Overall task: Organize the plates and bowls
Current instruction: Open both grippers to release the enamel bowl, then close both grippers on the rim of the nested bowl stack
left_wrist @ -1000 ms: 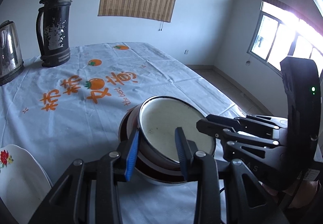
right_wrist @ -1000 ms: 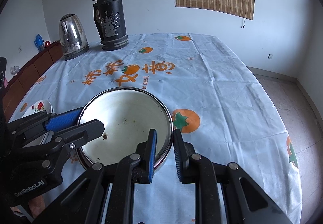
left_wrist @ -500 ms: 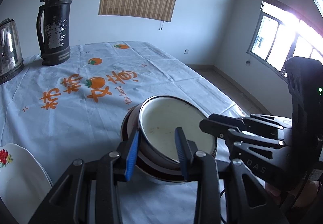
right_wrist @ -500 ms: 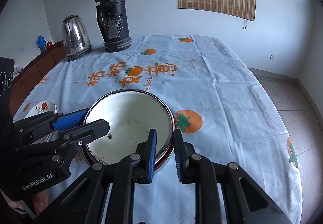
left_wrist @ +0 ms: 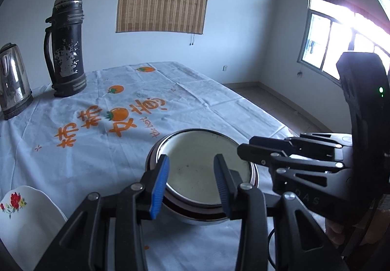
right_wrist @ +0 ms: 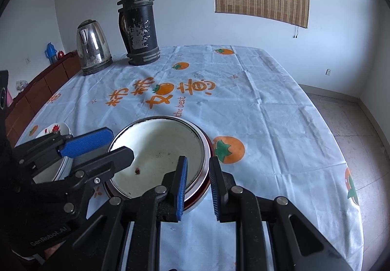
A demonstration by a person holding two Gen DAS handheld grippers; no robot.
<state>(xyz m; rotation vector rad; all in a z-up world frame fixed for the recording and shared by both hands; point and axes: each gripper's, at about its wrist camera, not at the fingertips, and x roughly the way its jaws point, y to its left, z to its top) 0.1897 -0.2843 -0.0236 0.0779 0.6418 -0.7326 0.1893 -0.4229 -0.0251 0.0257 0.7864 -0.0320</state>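
Note:
A white enamel bowl (left_wrist: pixel 199 166) sits nested in a red-rimmed bowl (right_wrist: pixel 206 183) on the tablecloth, seen in both wrist views (right_wrist: pixel 158 154). My left gripper (left_wrist: pixel 192 183) is open, its jaws straddling the bowls' near rim without clamping. My right gripper (right_wrist: pixel 198 188) is open, its jaws either side of the bowls' right rim with a gap showing. A white flowered plate (left_wrist: pixel 22 217) lies at the left, also in the right wrist view (right_wrist: pixel 54 129).
A black thermos (right_wrist: pixel 139 24) and a steel kettle (right_wrist: pixel 92 46) stand at the table's far left. The blue tablecloth (right_wrist: pixel 256 105) carries orange prints. A wooden cabinet (right_wrist: pixel 36 90) stands beyond the left edge. The table edge falls to the floor on the right.
The stacked bowls have come down onto the table. My right gripper's jaws have widened off the rim, and both grippers have risen a little.

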